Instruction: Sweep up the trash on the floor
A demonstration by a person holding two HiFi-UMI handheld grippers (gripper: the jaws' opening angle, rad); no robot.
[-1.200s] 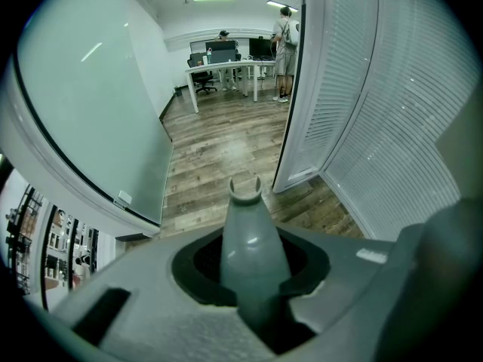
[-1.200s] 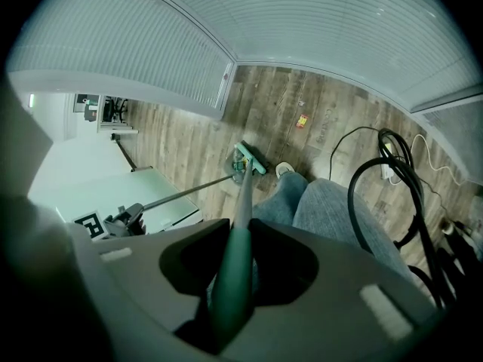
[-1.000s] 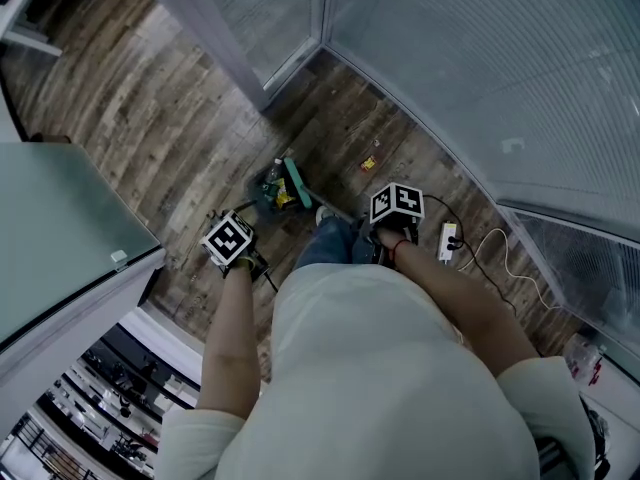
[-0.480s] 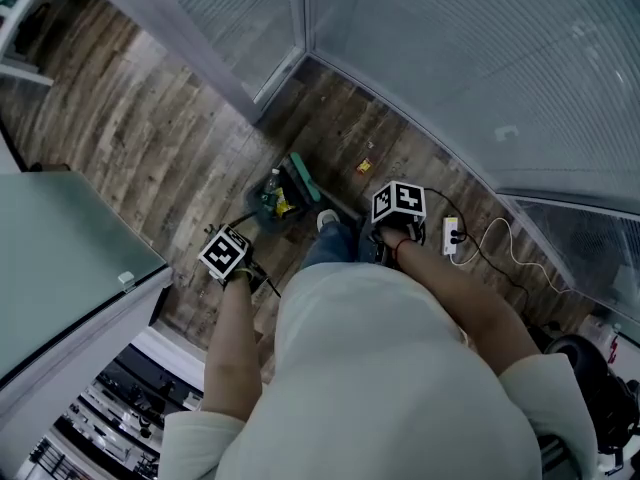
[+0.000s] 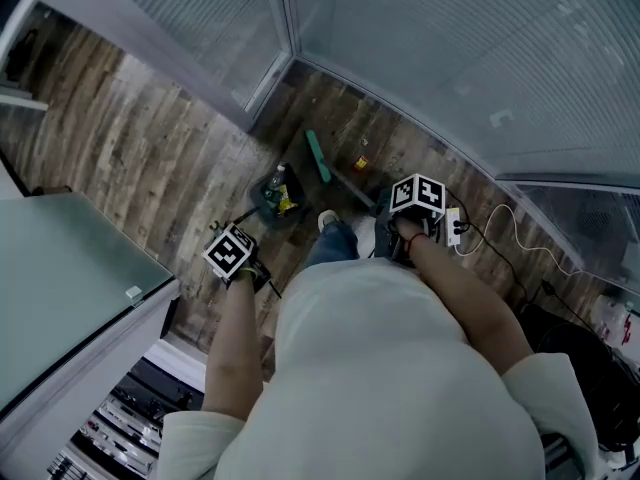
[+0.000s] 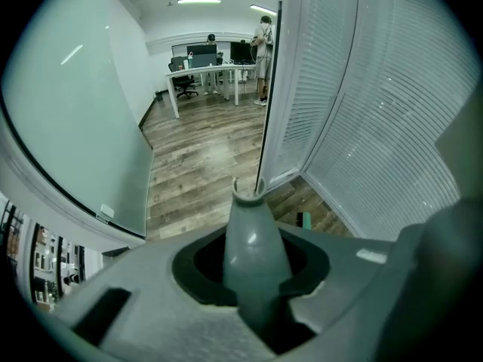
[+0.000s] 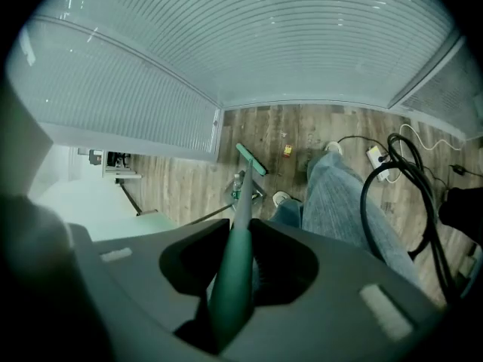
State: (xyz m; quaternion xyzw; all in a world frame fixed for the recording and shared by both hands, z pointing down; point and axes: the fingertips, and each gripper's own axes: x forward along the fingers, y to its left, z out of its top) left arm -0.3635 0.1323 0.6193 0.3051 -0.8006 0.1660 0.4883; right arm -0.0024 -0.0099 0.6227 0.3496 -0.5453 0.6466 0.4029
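Left gripper [image 6: 253,277] clamped on a grey tapered plastic dustpan handle [image 6: 253,228]. The dark dustpan [image 5: 262,190] sits on the wood-plank floor [image 5: 150,138] with yellow bits inside. Right gripper [image 7: 230,281] clamped on a green broom handle [image 7: 235,240]. The flat green broom head [image 5: 318,156] lies between the dustpan and a small yellow trash scrap [image 5: 361,163] on the floor. Only print visible: black-and-white square markers on the gripper cubes [image 5: 231,252].

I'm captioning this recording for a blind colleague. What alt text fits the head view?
Seen from above, a person stands on a wood floor in a corner: the right gripper holds a green broom near a yellow scrap, the left gripper holds the handle of a dustpan with trash in it.
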